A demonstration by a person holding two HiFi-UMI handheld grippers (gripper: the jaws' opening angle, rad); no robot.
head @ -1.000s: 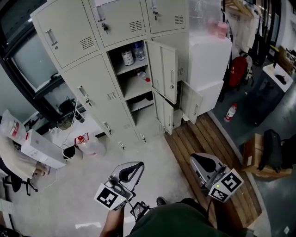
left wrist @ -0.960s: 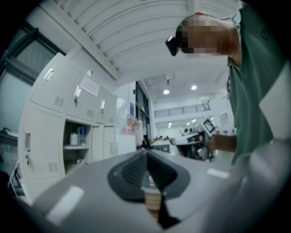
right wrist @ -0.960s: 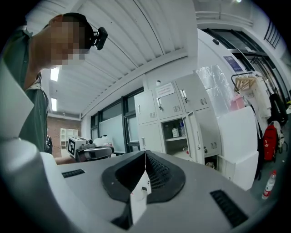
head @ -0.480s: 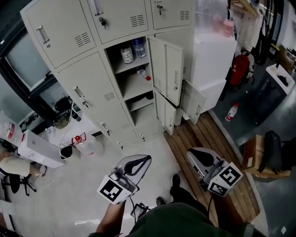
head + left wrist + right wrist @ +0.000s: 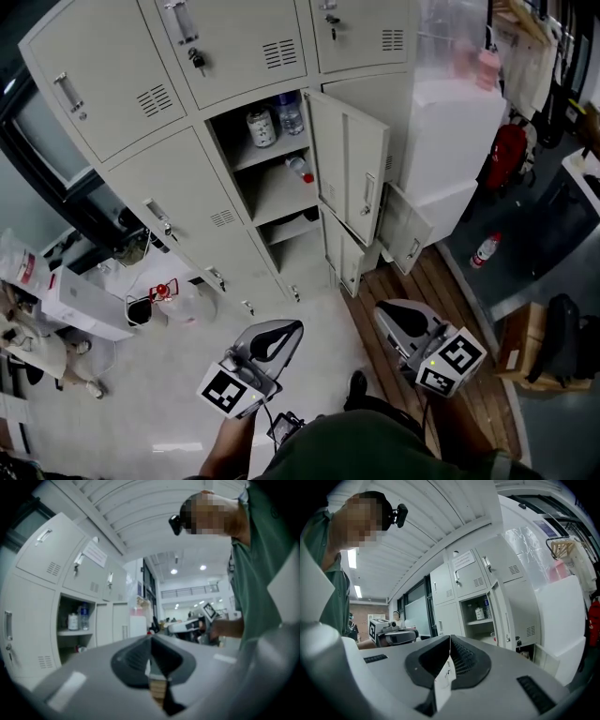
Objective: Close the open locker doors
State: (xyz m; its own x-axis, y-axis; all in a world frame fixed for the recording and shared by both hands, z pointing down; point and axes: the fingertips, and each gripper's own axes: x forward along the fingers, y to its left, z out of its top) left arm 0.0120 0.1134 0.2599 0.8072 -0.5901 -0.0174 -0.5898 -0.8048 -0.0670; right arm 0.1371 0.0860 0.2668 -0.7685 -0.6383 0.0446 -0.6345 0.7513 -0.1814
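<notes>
Head view: the locker bank (image 5: 187,187) fills the upper half of the frame and I stand in front of it, with neither tool touching it. Open doors are the task items. The tall upper door (image 5: 352,169) stands out from the bank at the right edge of the open middle compartment. Its long axis is vertical, and its handle sits near the edge farthest from the bank. Two smaller doors hang open below it, one directly beneath (image 5: 342,253) and one further right (image 5: 410,230). I cannot tell exactly which compartment each belongs to. Key relation: all the open doors lie ahead of the tools and to the right of the bank's middle column. The right gripper (image 5: 392,317) therefore sits nearer to them than the left gripper (image 5: 284,328), which points more at the closed doors and the open shelves. I judge that the right side should take the tall door first, pushing its handle edge back toward the bank. Both tools are clenched on nothing: the left gripper view shows the jaws pressed together with no gap, and the right gripper view shows the same. On the shelves, two bottles (image 5: 277,114) stand upright and a third (image 5: 300,170) lies on its side. Versus one second ago, the bank looms larger and the tall door has drifted right in frame, which I read as an approach. The grippers sit low in frame as before, and the doors are unmoved.
</notes>
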